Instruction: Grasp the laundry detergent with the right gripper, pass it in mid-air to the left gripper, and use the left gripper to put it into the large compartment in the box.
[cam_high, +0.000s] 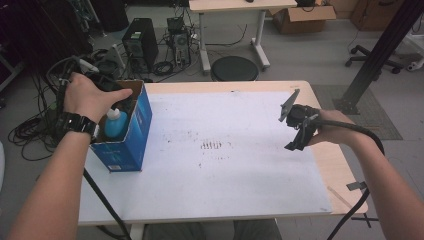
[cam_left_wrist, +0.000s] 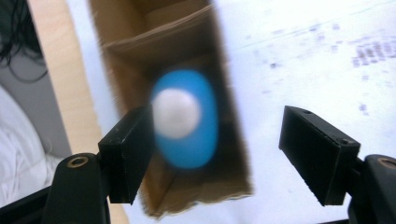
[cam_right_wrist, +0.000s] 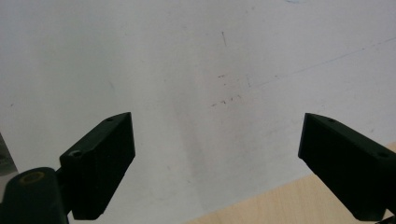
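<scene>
The left tool is held wide open, nothing gripped, directly over a blue bottle with a white cap. The bottle stands inside an open blue box at the left edge of the worktop. One jaw is seen beside the cap, the other well out past the box wall. If the tool were lowered like this, that wall could be struck or straddled and the light box tipped or dragged. The right tool is held wide open and empty above the white sheet near the worktop's right edge.

One blue box, one blue bottle
</scene>
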